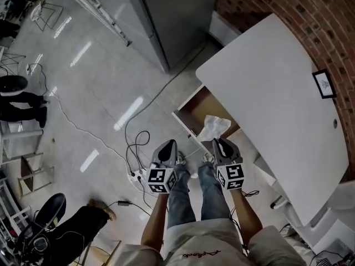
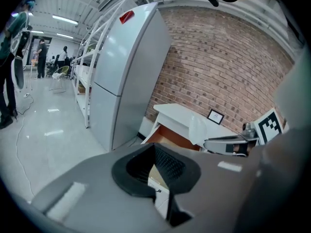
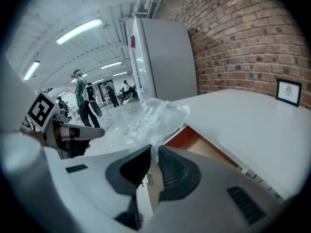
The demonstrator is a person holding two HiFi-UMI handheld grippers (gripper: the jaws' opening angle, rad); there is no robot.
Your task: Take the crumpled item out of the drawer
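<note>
The crumpled item is a wad of thin, clear-white plastic film. My right gripper is shut on its lower end and holds it up over the front of the open drawer. In the right gripper view the film rises out of the narrow slit between the pads of the right gripper, with the drawer's brown inside beyond it. My left gripper hangs beside it to the left, over the floor. In the left gripper view its jaws stand slightly apart with nothing between them.
The drawer sticks out from under a white table that carries a small framed picture by the brick wall. A grey fridge stands past the drawer. Cables and a power strip lie on the floor by the person's feet.
</note>
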